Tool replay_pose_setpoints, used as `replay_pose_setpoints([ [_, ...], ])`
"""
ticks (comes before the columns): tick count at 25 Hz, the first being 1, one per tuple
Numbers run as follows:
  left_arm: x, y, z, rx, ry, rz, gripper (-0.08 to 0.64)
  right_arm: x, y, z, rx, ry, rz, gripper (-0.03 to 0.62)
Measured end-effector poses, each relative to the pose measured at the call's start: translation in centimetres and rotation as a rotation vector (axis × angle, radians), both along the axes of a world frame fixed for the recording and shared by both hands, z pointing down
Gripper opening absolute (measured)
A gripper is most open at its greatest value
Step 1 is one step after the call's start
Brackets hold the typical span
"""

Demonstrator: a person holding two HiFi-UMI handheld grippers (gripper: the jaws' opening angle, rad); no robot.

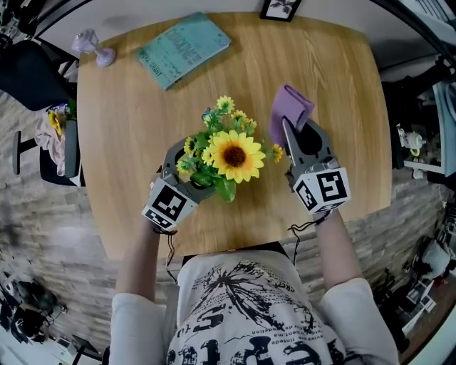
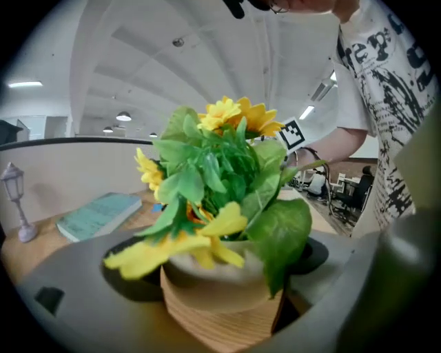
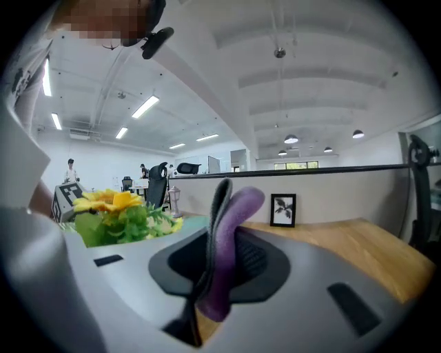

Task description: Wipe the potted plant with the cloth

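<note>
— Where's the potted plant (image 1: pixel 217 160)?
— Near the middle of the worktop (image 1: pixel 342 93), between the jaws of your left tool (image 1: pixel 187 167). Your right tool (image 1: pixel 291 135) is just right of it, with the cloth (image 1: pixel 288 110) in its jaws.
— And behind?
— Book (image 1: pixel 183 48) back left, lamp figure (image 1: pixel 95 48) left of that, picture frame (image 1: pixel 279 8) at the far edge.

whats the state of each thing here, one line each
potted plant: upright, pot between the left jaws
cloth: pinched, sticking up out of the right jaws
left hand-held gripper: closed on the pot
right hand-held gripper: closed on the cloth
book: shut, flat on the table
small lamp ornament: upright
picture frame: upright at the far edge
</note>
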State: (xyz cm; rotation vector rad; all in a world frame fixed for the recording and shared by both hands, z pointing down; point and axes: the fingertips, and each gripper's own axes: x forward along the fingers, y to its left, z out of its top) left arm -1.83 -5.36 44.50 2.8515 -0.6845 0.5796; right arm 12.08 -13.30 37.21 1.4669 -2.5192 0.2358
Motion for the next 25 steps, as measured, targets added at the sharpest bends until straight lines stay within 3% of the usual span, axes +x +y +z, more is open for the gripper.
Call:
replay_pose_setpoints([
  [6, 1.6, 0.5, 3.2, -0.043, 0.007, 0.06, 0.506, -0.3, -0.3, 0.2, 0.015, 0.037, -0.075, 0.072],
  [17, 2.2, 0.1, 6.3, -0.033, -0.009, 0.062, 0.508, -0.1, -0.4, 0.1, 0.026, 0.043, -0.09, 0.072],
  [25, 2.1, 0.2, 7.3, -0.046, -0.037, 0.116, 0.508, -1.3, -0.9, 0.6, 0.035, 0.059, -0.107, 0.072],
])
